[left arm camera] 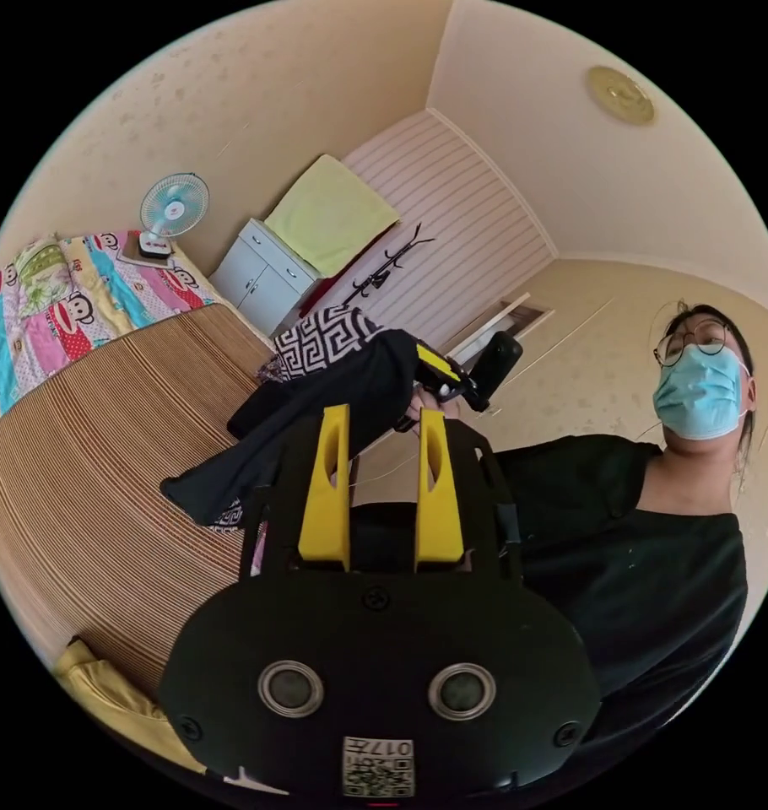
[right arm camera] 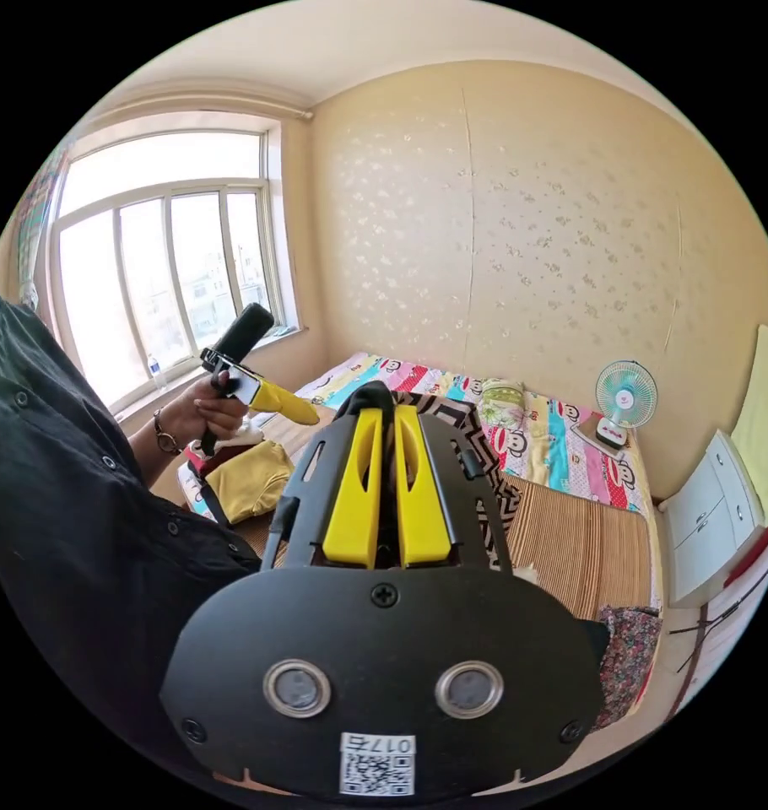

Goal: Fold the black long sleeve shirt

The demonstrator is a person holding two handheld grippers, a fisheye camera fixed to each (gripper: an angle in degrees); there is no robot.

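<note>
Shirt lift in progress: black long sleeve shirt (left arm camera: 333, 396) is hanging in the air above the woven bed mat (left arm camera: 89, 472), bunched, one end drooping toward it. Right tongs (right arm camera: 386, 413) are clamping its dark cloth between closed jaws. Left tongs (left arm camera: 384, 418) are standing apart, gripping nothing, just beside the hanging cloth. Judgement: pick-up stage, nothing folded. Next move likely calls for the left tongs catching a second corner, then spreading the shirt flat on the mat.

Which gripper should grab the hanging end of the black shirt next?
Left. The left gripper is open and empty, close to the black shirt dangling over the mat. The right gripper is shut on the shirt.
</note>
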